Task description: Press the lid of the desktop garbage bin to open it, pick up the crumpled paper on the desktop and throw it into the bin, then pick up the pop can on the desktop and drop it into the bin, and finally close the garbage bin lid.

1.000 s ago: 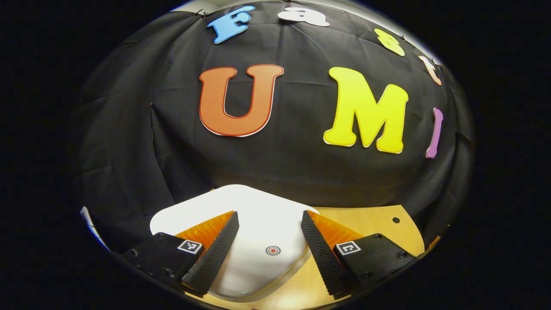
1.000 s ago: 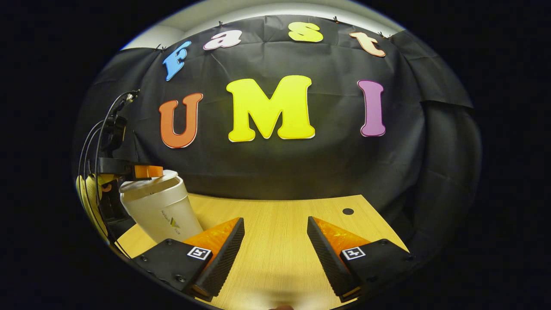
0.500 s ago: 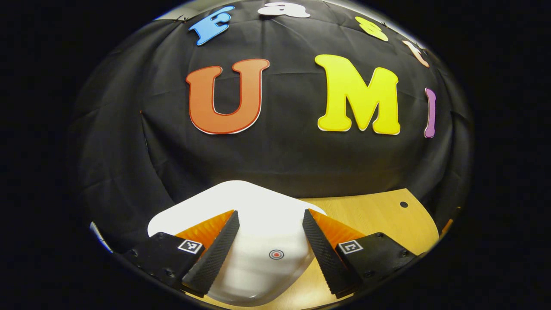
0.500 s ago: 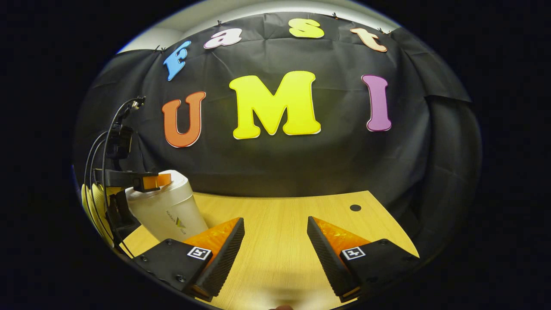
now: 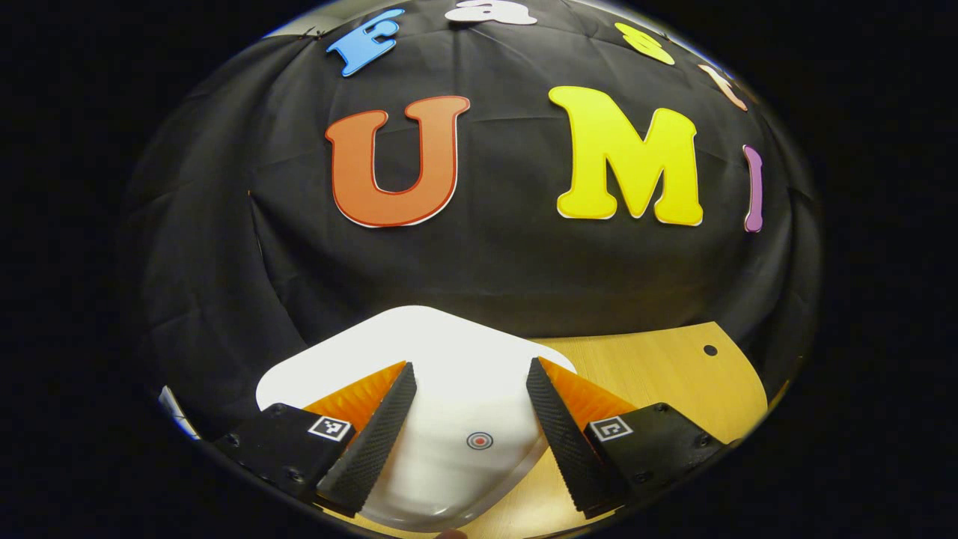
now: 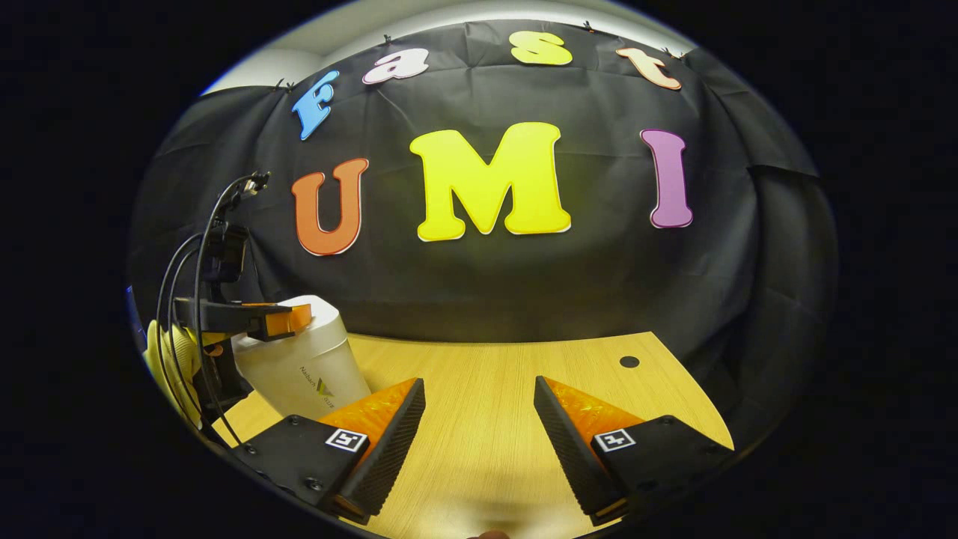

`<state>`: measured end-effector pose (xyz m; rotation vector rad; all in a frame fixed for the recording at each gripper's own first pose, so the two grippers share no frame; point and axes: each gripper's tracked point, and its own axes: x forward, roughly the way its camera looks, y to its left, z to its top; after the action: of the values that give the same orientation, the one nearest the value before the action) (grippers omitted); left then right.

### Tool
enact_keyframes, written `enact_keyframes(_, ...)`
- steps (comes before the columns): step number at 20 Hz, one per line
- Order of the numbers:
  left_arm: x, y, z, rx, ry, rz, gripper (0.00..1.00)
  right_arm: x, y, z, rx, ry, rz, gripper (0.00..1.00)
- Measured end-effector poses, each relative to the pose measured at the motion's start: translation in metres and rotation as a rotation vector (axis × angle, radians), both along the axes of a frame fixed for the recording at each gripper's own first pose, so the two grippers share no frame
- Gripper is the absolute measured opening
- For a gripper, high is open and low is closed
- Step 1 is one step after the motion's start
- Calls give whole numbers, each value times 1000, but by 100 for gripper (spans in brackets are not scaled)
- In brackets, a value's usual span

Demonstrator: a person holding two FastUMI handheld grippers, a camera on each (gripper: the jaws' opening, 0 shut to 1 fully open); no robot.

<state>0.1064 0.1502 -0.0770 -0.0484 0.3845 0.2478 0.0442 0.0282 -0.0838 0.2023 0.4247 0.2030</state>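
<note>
The white bin lid [image 5: 449, 352] with a small red ring mark [image 5: 479, 441] lies flat and closed right under my left gripper [image 5: 470, 389], which is open just above it with nothing between its fingers. In the right gripper view the cream bin [image 6: 296, 367] stands at the left of the wooden desk, and the left gripper [image 6: 277, 320] hovers over its top, held by a hand in a yellow glove [image 6: 171, 355]. My right gripper [image 6: 479, 404] is open over bare desk, to the right of the bin.
The wooden desk [image 6: 494, 389] reaches back to the black cloth wall and has a small dark hole [image 6: 629, 361] near its far right corner. Black cables [image 6: 206, 247] rise from the left gripper.
The left gripper has come a little lower and farther over the lid. The right gripper has drifted slightly, so the bin sits a bit more to the right in its view.
</note>
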Motion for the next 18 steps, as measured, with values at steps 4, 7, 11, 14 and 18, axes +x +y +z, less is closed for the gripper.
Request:
enact_keyframes(4,2,1,4,27,-32,15,99,0,-1,3,11,-8,2,94)
enact_keyframes(7,0,-1,9,56,-79,25,99,3,-2,6,4,-22,2,94)
enact_keyframes(11,-9,-20,35,55,-196,-17,98,8,0,12,-24,-52,7,94)
enact_keyframes(14,-25,-31,49,71,-246,-28,98,11,4,16,-49,-76,13,94)
enact_keyframes(18,-42,-37,59,53,-303,-29,98,11,9,19,-54,-96,17,94)
